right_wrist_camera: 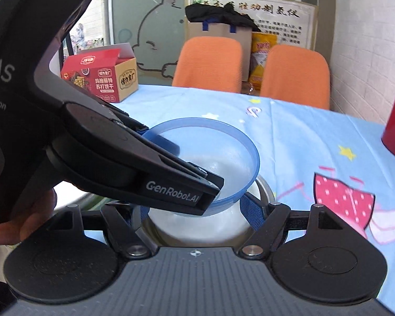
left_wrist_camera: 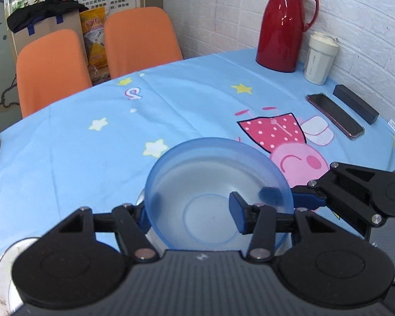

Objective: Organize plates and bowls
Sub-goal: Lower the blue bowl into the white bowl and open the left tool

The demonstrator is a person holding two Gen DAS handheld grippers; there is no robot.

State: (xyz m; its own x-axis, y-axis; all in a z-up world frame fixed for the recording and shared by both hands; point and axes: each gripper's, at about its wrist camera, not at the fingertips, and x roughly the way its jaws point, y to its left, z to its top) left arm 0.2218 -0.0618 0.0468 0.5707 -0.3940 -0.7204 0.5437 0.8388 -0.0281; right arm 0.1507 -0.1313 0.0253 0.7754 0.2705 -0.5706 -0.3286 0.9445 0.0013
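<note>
Left gripper (left_wrist_camera: 192, 210) clamps near rim of translucent blue bowl (left_wrist_camera: 213, 173); right gripper (left_wrist_camera: 289, 197) pinches its opposite rim, above metal bowl (right_wrist_camera: 263, 187) on cartoon tablecloth (left_wrist_camera: 92, 142).

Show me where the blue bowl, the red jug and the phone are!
blue bowl (left_wrist_camera: 197, 173): left wrist view, on its inside wall.
red jug (left_wrist_camera: 281, 29): left wrist view, on the middle of its body.
phone (left_wrist_camera: 334, 115): left wrist view, on its dark screen.

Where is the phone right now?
The phone lies flat on the blue tablecloth at the right in the left wrist view, beside a dark box and just in front of the white cup.
</note>
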